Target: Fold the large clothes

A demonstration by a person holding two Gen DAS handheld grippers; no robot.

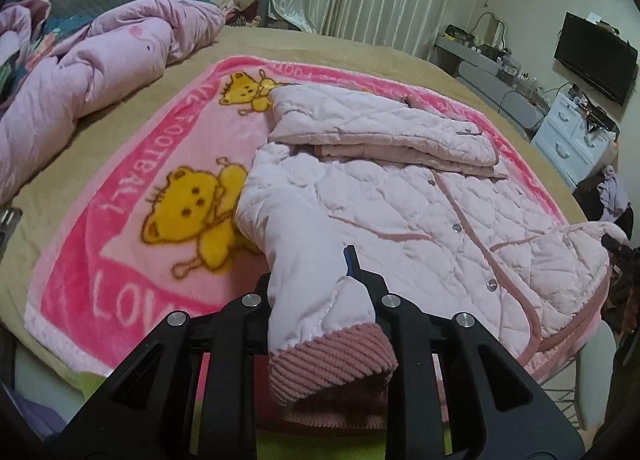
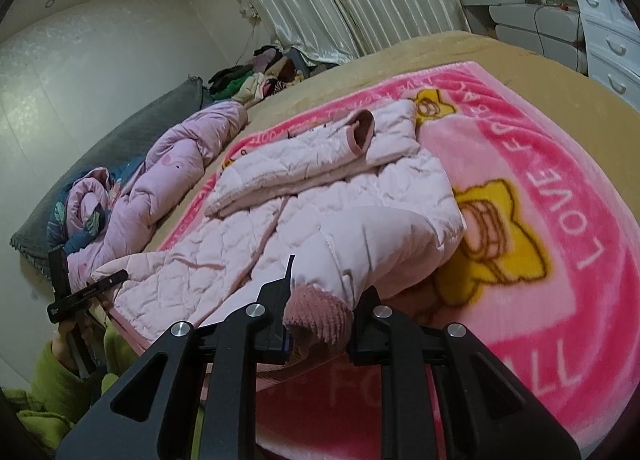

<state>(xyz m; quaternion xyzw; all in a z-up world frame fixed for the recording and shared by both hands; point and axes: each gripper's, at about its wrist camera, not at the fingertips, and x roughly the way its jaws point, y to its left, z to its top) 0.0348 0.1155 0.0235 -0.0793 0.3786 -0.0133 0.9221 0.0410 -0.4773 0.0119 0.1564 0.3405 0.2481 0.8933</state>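
Note:
A pale pink quilted jacket (image 1: 420, 196) lies front up, its snaps done up, on a pink cartoon blanket (image 1: 132, 244). One folded part with a sleeve (image 2: 320, 156) lies across its far end. My left gripper (image 1: 316, 276) is shut on a near sleeve, whose ribbed cuff (image 1: 332, 356) hangs toward the camera. My right gripper (image 2: 328, 284) is shut on the other near sleeve just above its ribbed cuff (image 2: 316, 316). Both sleeves are lifted off the blanket. Each gripper also shows in the other's view: the right gripper (image 1: 614, 244) and the left gripper (image 2: 88, 288).
The blanket lies on a tan bed (image 1: 328, 48). A crumpled lilac duvet (image 1: 100, 60) lies on the bed beyond the jacket, with a pile of clothes (image 2: 256, 76) behind it. White drawers (image 1: 572, 136) and a screen (image 1: 592, 56) stand beside the bed. A green sleeve (image 2: 52, 384) is at the near edge.

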